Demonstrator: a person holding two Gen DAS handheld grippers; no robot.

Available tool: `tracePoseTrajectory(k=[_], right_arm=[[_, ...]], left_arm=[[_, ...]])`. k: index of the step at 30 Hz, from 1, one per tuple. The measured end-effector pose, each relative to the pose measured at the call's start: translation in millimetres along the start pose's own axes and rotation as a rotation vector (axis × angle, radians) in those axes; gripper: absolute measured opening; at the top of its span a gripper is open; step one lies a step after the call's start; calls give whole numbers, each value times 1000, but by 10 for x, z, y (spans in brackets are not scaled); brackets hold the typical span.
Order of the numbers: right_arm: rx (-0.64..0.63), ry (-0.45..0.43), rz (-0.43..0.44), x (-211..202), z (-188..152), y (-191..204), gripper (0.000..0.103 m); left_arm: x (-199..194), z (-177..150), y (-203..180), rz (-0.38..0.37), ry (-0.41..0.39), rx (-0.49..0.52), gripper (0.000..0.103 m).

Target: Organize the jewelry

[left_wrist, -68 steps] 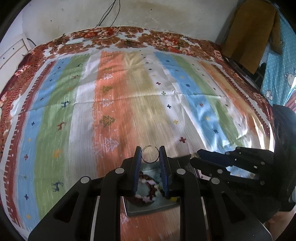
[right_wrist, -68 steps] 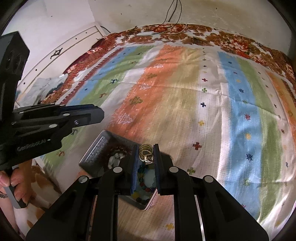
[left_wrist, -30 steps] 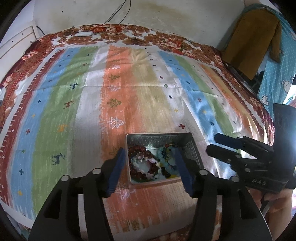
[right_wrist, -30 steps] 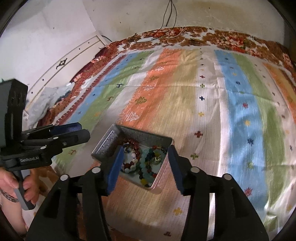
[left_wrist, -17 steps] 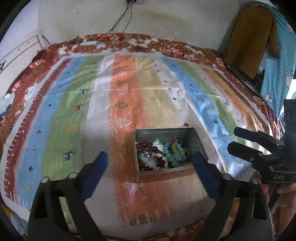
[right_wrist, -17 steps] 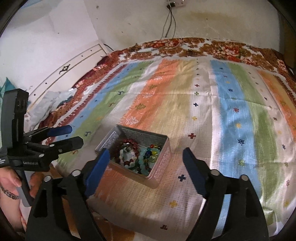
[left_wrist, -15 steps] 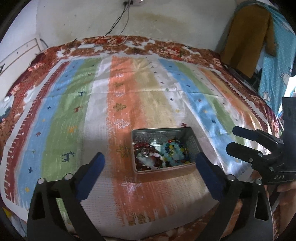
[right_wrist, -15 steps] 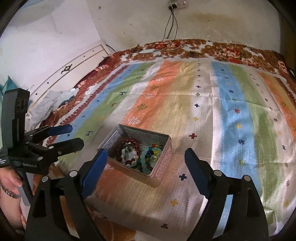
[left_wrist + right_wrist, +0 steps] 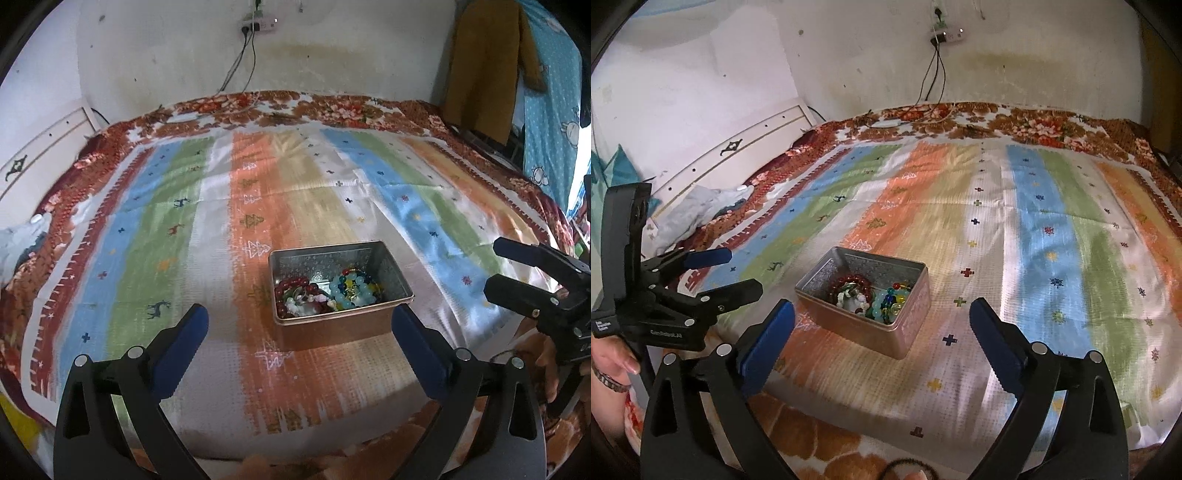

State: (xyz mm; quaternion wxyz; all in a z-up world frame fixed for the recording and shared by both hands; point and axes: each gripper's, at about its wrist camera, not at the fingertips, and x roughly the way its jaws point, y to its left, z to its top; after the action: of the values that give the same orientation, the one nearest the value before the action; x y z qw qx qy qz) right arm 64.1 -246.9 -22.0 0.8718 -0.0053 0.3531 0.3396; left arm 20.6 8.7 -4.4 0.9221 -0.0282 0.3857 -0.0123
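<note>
While you hold both tools back from the metal tin [image 9: 334, 254], your left gripper [image 9: 299, 336] and right gripper [image 9: 882, 328] gape wide and carry nothing. Inside the tin lie the red bead bracelet [image 9: 291, 286] and blue bead bracelet [image 9: 351, 290]; it sits on the striped cloth [image 9: 147, 240].

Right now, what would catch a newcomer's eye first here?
The metal tin near the front edge of the striped bedspread, with red beads on its left and blue-green beads on its right. Both the left gripper and right gripper hang wide open, empty.
</note>
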Motion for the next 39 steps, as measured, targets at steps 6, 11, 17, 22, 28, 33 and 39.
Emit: tracePoseTrajectory(k=[6, 11, 17, 22, 28, 33, 39], right_arm=[[8, -22, -11, -62, -52, -29, 96], [1, -46, -2, -113, -73, -24, 96], [25, -26, 22, -89, -93, -57, 96], [16, -15, 23, -55, -103, -48, 96], [18, -16, 19, -51, -107, -41, 96], [17, -15, 8, -36, -112, -70, 96], [14, -13, -3, -27, -112, -69, 96]], left_arm=[[-178, -82, -86, 8, -87, 27, 97], [-196, -101, -140, 33, -107, 38, 97], [-200, -115, -138, 41, -116, 36, 97], [-198, -117, -132, 31, -117, 36, 97], [-196, -131, -147, 28, -119, 35, 97], [-197, -134, -144, 29, -119, 35, 97], [-201, -135, -141, 25, -121, 30, 97]])
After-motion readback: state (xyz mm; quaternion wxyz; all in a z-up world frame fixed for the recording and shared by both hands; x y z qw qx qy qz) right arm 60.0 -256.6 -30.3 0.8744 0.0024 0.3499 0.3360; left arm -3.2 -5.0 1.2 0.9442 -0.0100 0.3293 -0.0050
